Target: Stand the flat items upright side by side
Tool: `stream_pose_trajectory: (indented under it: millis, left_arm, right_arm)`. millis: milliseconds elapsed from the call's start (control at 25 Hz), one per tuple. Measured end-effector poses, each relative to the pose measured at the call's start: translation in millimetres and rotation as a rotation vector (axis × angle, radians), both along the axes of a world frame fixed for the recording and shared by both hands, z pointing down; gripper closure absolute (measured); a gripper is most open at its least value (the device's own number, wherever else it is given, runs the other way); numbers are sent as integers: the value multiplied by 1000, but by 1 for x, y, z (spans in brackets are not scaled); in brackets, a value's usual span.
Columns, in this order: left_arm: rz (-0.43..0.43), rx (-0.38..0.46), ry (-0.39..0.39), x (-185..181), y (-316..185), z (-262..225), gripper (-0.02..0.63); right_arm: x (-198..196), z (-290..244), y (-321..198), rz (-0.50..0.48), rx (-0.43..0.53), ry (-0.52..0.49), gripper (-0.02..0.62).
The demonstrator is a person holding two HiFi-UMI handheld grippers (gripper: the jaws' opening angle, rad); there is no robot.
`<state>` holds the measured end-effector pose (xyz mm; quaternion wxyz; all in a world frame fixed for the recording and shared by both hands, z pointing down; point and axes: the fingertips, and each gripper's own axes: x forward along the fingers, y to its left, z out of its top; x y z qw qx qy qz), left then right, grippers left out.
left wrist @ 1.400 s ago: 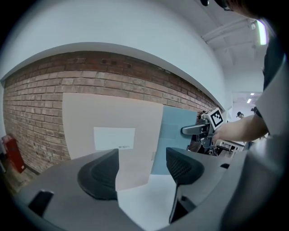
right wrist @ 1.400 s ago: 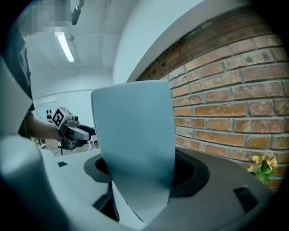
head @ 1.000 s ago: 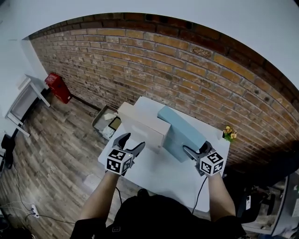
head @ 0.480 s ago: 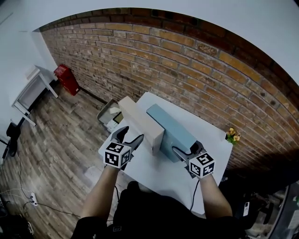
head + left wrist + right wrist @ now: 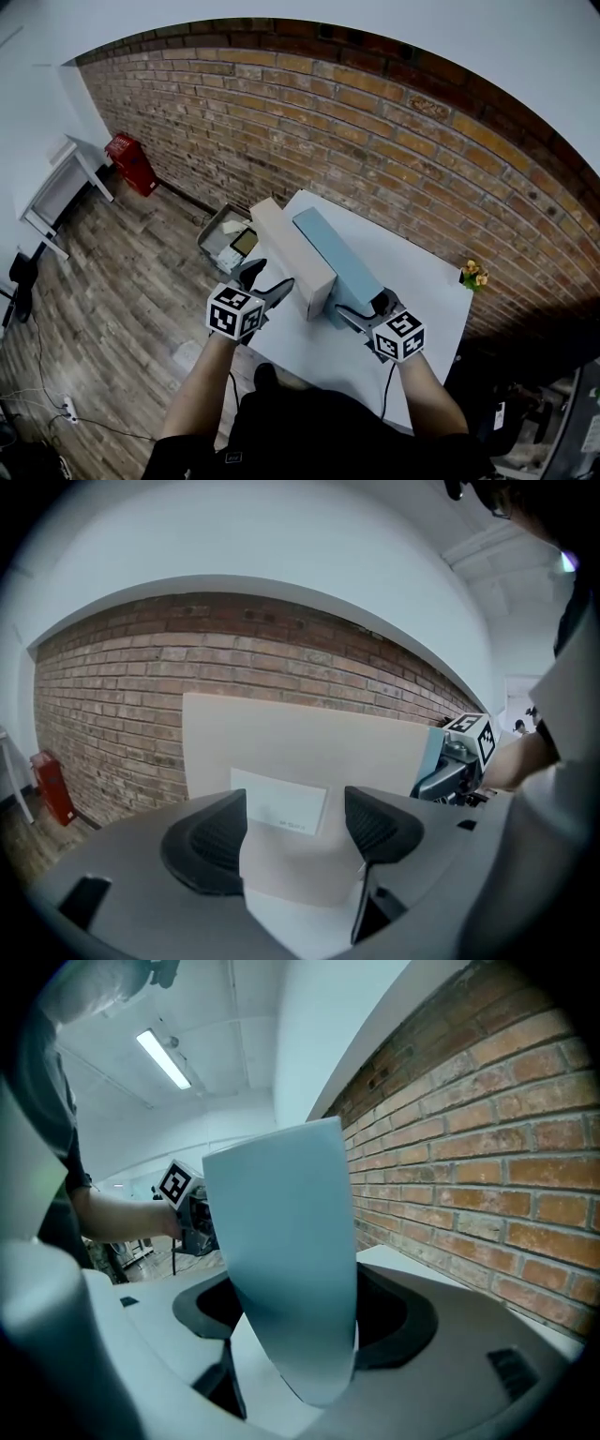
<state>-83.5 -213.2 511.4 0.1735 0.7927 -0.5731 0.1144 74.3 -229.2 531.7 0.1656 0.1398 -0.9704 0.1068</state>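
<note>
Looking over the person's shoulders, the right gripper (image 5: 354, 315) comes first. Its jaws pinch the near end of the blue box (image 5: 336, 258), which stands on its long edge on the white table (image 5: 412, 281) and runs off toward 11 o'clock. Gripping it at the end looks meant to steer the box and keep it from tipping. On its 9 o'clock side stands the beige box (image 5: 286, 246), also upright and parallel. The two are very close or touching, and I can't tell which. The left gripper (image 5: 264, 283) hovers facing the beige box's broad labelled side, jaws spread with nothing between them. My guess is it's a backstop in case that box leans. Farther off at 3 o'clock, a small flower pot (image 5: 473, 275) sits near the table edge, well apart. Beyond it is the brick wall (image 5: 375, 122).
</note>
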Motion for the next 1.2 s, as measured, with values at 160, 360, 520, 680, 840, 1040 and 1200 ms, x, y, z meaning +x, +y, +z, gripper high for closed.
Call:
stream_pose_trajectory:
  millis: [160,360,520,680,840,1040,1200]
  left_arm:
    - [1,3,29,-19,-1,0,262]
    - [-1,5,44,-38,0,2,262]
    - [14,0,64,-44,3,3,264]
    - [29,-5,81,-49,4,4,264]
    - [33,-13,82,-51,4,6,264]
    - [35,-28,68,-52,4,11,264]
    - [40,-33,68,-52,3,12,264]
  right_arm:
    - [-24,-1,16,-79,-20,-15,225]
    - [-49,2,27,-153,-31,0,175]
    - [-62,3,26,-182,-23,16,160]
    - [-72,4,21,-227,-31,53,150]
    - [-67,7,21,-320,-46,96,132]
    - [-51,6,17,-340,-70,57,170]
    - [-55,6,16,-337,-62,36,183]
